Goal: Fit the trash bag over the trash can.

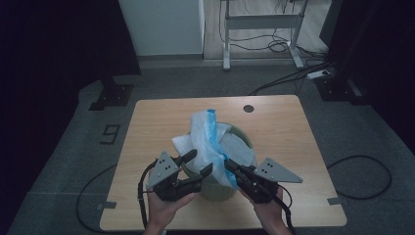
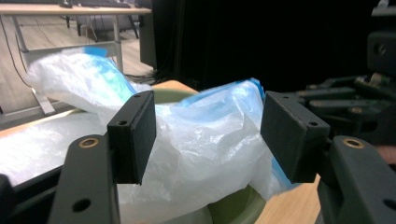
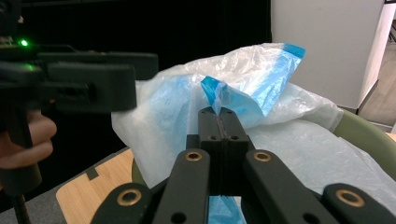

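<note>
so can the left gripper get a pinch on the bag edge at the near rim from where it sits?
Probably yes. The left gripper stands open with loose bag film right between its pads, untouched. The right gripper pinches the blue edge aside, off its path.

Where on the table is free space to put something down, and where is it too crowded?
The table is bare on its far left, between the bin and the left edge, and on the right side past the bin, below the round hole. The near middle is crowded: the bag, the left gripper and the right gripper meet there.
</note>
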`<state>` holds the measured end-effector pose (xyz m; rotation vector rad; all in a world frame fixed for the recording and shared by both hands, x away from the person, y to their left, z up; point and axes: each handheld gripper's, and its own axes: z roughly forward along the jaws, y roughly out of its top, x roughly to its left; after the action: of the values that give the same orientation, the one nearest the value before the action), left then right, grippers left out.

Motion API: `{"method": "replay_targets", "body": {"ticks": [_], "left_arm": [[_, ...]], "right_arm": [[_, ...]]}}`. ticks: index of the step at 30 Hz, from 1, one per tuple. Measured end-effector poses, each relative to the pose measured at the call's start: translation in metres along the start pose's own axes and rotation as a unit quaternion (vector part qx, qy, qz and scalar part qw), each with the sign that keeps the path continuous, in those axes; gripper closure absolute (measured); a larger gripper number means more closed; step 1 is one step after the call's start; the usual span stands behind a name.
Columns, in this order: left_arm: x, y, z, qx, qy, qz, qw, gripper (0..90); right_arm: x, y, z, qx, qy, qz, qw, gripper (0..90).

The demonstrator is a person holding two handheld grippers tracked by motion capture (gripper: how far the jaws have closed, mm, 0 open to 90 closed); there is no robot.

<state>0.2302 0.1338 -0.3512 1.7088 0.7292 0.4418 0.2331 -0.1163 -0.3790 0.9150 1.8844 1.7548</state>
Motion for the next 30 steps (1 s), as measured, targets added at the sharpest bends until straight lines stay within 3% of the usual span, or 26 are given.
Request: {"method": "replay_targets", "body": {"ticks": [3, 9, 13, 19, 22, 26, 30], "left_arm": [[0.000, -0.005, 0.002, 0.004, 0.002, 0.003, 1.0000, 42.5], [0.004, -0.013, 0.004, 0.007, -0.013, 0.010, 0.9998, 71.7], [0.008, -0.017, 0.002, -0.007, -0.019, 0.010, 0.9997, 87.1], [0.019, -0.020, -0.007, -0.039, -0.037, -0.012, 0.9985, 89.9], [0.021, -0.022, -0.011, -0.045, -0.046, -0.017, 0.9978, 90.0], [0.023, -0.024, -0.015, -0.049, -0.041, -0.016, 0.9978, 90.0], [0.029, -0.028, -0.023, -0.061, -0.051, -0.030, 0.9963, 90.0]], "right_arm": [[0.001, -0.001, 0.000, -0.002, 0.003, 0.003, 1.0000, 88.8], [0.006, -0.002, -0.001, -0.005, 0.015, -0.002, 0.9999, 88.7], [0.008, -0.004, -0.003, -0.006, 0.025, -0.006, 0.9996, 86.1], [0.003, -0.011, -0.011, -0.008, 0.042, 0.002, 0.9991, 86.6], [0.001, -0.014, -0.014, -0.011, 0.054, 0.005, 0.9985, 87.5], [0.004, -0.016, -0.019, -0.018, 0.067, 0.001, 0.9976, 85.8], [0.005, -0.019, -0.023, -0.021, 0.073, 0.003, 0.9971, 83.3]]}}
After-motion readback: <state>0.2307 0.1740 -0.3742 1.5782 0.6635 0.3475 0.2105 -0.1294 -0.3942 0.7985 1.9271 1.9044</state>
